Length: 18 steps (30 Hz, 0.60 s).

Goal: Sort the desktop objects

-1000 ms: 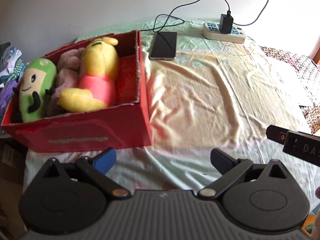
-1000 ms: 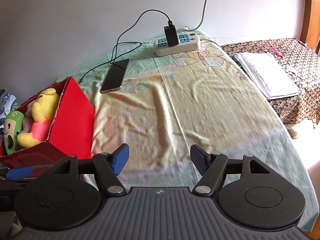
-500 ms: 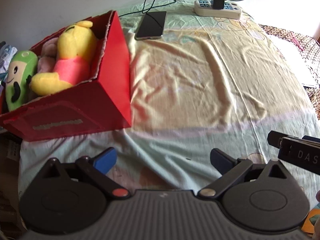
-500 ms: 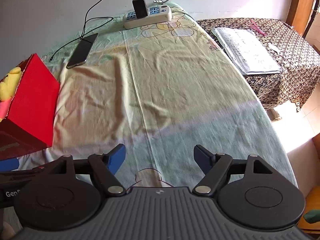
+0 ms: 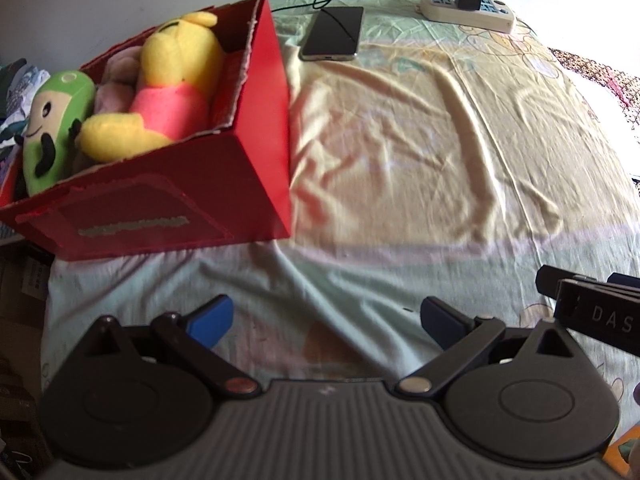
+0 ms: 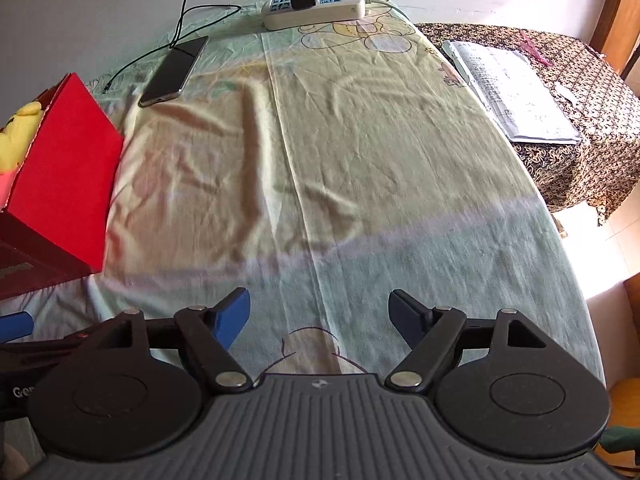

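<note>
Since the earlier frames, both views are tipping further down toward the sheet, so the red box [image 5: 168, 184] is now sitting larger and closer in the left wrist view, while the right gripper's jaws have just been opening with nothing between them.

Working left to right, we are finding the red box at the far left, holding the green plush [image 5: 52, 128], a pinkish plush [image 5: 114, 80] behind it, and the yellow plush [image 5: 172, 80] lying with its long axis running from the near left corner to the far right corner. We are judging the sorting of toys as largely done, since no loose toy is showing on the sheet [image 5: 400, 160].

The left gripper [image 5: 326, 320] is hanging just off the box's near right corner, fingers spread wide and gripping nothing. It is the nearer hand to the box.

Further right, the phone [image 6: 174, 70] is lying beyond the box, long axis pointing away from us, its cable trailing back toward the power strip [image 6: 316, 6]. Nothing is standing between either gripper and the phone.

The right gripper [image 6: 320, 312] is hovering over bare sheet, spread wide and empty. At the far right, papers [image 6: 512, 92] are resting on a patterned cloth [image 6: 592, 128], possibly a separate table; the view is too distorted to confirm.
</note>
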### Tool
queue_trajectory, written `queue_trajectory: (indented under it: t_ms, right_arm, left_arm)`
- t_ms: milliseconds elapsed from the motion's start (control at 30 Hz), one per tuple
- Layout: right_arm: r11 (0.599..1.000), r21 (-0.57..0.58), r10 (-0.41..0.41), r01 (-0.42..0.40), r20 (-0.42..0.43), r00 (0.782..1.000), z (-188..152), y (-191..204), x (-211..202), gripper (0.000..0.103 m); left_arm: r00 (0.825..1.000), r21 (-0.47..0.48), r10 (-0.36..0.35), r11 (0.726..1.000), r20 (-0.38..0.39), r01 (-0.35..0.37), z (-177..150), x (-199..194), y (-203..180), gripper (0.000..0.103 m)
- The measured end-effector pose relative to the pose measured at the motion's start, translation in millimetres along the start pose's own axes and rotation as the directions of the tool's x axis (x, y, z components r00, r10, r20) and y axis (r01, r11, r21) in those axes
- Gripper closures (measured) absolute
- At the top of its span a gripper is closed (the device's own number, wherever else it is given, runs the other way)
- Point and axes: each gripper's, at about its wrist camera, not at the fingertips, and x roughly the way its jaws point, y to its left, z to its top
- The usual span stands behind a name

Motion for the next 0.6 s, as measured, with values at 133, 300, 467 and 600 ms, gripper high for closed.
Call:
queue_trajectory:
  t_ms: [133, 300, 467, 600]
  right_arm:
    - [1.000, -0.024, 0.007, -0.007, -0.009, 1.000, 0.7, 8.9, 2.6, 0.024]
    - [0.998, -0.055, 0.012, -0.013, -0.016, 1.000, 0.1, 19.6, 3.9, 0.024]
    - [0.996, -0.091, 0.009, -0.011, -0.020, 1.000, -0.4, 31.0, 6.1, 0.024]
    - [0.993, -0.117, 0.016, -0.019, -0.025, 1.000, -1.5, 39.9, 8.0, 0.024]
  left_arm:
    - [1.000, -0.017, 0.011, 1.000, -0.001, -0.011, 0.3, 0.8, 8.2, 0.003]
    - [0.999, -0.045, 0.031, 0.998, 0.006, -0.031, 3.0, 0.4, 20.3, 0.003]
    - [0.999, -0.068, 0.049, 0.997, 0.006, -0.049, 4.5, 0.1, 29.5, 0.003]
    - [0.997, -0.086, 0.077, 0.993, 0.010, -0.076, 3.7, -0.7, 36.7, 0.003]
